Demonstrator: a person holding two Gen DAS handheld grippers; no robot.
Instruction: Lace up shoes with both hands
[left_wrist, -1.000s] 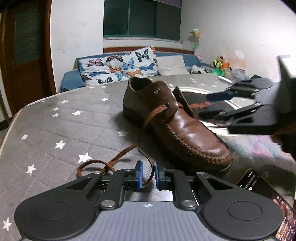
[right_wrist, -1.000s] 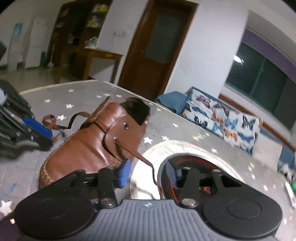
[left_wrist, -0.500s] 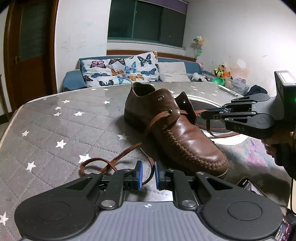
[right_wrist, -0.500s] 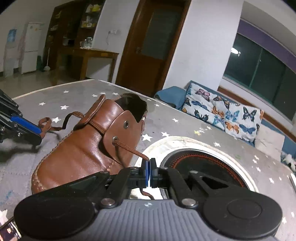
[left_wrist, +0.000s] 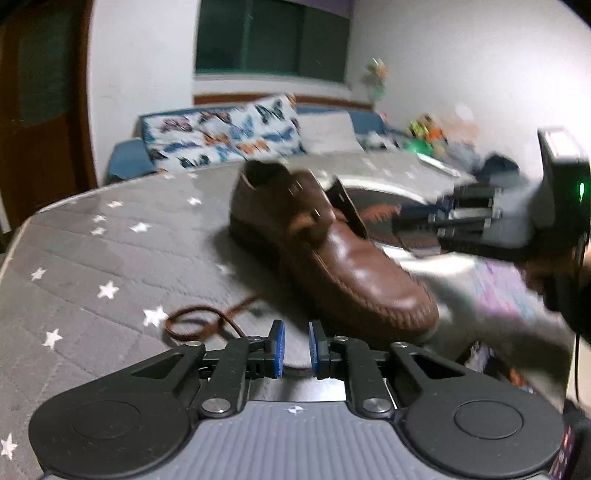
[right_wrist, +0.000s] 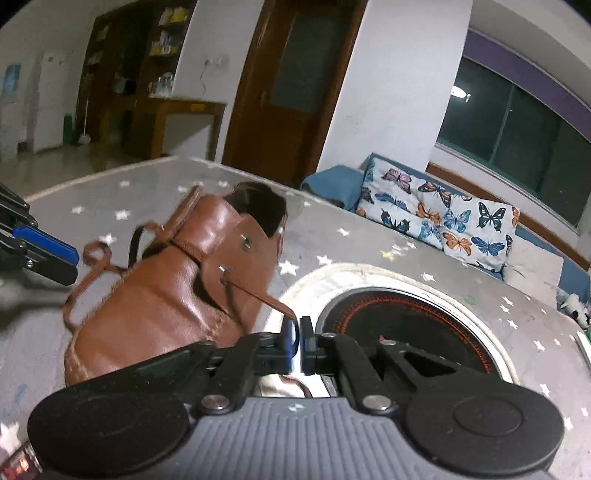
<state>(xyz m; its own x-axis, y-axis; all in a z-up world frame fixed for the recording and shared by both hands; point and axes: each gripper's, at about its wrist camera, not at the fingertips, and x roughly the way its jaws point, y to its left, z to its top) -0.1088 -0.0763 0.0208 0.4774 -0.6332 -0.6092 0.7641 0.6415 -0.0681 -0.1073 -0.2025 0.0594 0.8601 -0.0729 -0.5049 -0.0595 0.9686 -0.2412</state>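
A brown shoe (left_wrist: 325, 254) sits on a star-patterned grey cover (left_wrist: 110, 258), just ahead of the left claw (left_wrist: 294, 349), whose pads stand apart with nothing between them; a loop of lace (left_wrist: 199, 321) lies just ahead-left of it; the right claw (right_wrist: 294, 334), pinched shut on the lace's other end (right_wrist: 258, 293), holds it taut from the shoe's eyelet.

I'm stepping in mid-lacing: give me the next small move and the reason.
Probably close the left gripper on the loose lace end lying just ahead of it on the starred mat. It is open, while the right gripper is shut on the other lace end, drawn taut from the brown shoe.
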